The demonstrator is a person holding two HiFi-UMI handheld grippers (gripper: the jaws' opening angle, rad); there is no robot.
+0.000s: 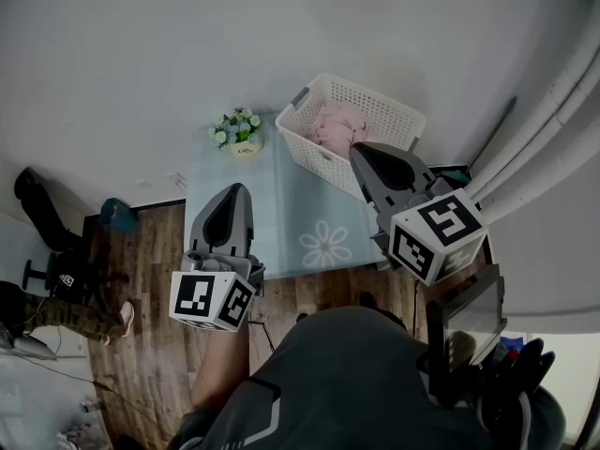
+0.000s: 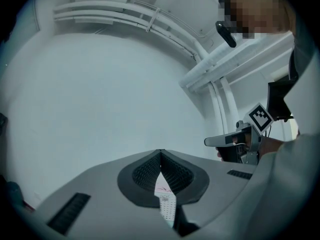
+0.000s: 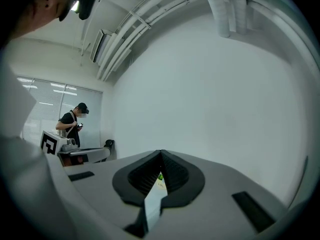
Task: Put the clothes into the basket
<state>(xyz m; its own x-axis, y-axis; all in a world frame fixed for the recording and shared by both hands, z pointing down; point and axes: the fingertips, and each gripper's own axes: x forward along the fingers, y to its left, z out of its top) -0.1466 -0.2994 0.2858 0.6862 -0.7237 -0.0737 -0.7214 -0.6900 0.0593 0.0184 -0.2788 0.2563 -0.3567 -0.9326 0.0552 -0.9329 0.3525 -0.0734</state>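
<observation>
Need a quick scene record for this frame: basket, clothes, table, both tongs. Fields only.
basket: white, on the table's far right corner
clothes: pink, inside the basket
table: pale blue cover with a flower print
flower pot: far edge, left of the basket
left tongs: shut, empty
right tongs: shut, empty, tip near the basket in the head view

Table [image 1: 292, 198] bearing basket [image 1: 367, 93], flowerpot [image 1: 242, 132]

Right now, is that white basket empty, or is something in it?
Not empty: pink clothes lie inside the basket, showing above its rim in the head view.
</observation>
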